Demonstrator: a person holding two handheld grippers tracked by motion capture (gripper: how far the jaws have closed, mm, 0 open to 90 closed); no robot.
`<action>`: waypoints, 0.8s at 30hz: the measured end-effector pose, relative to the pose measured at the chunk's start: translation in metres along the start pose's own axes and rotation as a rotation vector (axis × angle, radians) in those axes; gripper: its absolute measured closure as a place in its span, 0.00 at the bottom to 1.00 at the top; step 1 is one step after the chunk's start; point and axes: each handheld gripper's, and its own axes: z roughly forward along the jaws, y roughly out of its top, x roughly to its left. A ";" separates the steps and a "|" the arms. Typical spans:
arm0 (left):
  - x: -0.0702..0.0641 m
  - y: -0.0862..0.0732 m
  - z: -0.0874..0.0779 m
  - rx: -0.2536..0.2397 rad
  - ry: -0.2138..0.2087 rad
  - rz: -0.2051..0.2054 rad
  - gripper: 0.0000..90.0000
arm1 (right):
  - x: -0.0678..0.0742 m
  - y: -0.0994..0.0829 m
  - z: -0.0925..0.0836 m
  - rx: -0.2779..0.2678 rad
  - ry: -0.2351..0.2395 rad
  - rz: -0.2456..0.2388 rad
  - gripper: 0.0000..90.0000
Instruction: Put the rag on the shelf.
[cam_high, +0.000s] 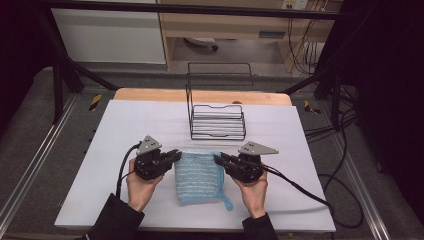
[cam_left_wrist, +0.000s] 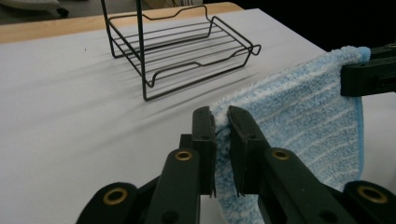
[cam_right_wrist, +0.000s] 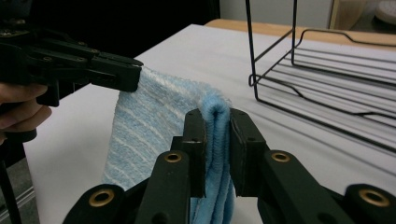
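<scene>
- So far, left gripper (cam_high: 174, 155) and right gripper (cam_high: 219, 159), low in the high view, are each clamped on a top corner of the blue towel (cam_high: 199, 176), lifting it.
- Farther up at centre, the wire rack (cam_high: 217, 122) is bare; hanging the towel there probably remains.

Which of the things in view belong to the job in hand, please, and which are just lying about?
In the job:
- blue towel, pinched at its two far corners
- left gripper, shut on one corner
- right gripper, shut on the other

Lying about:
- black wire rack, standing apart on the white table
- cables on the floor
</scene>
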 end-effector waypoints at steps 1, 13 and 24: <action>0.000 0.000 0.000 0.000 0.000 0.000 0.90 | 0.001 0.002 -0.002 -0.008 0.001 -0.004 0.87; -0.009 0.026 -0.006 -0.083 -0.010 0.026 0.90 | 0.007 0.024 -0.021 -0.084 -0.036 -0.056 0.87; -0.019 0.051 -0.005 -0.150 -0.019 0.045 0.90 | 0.009 0.043 -0.038 -0.156 -0.080 -0.089 0.87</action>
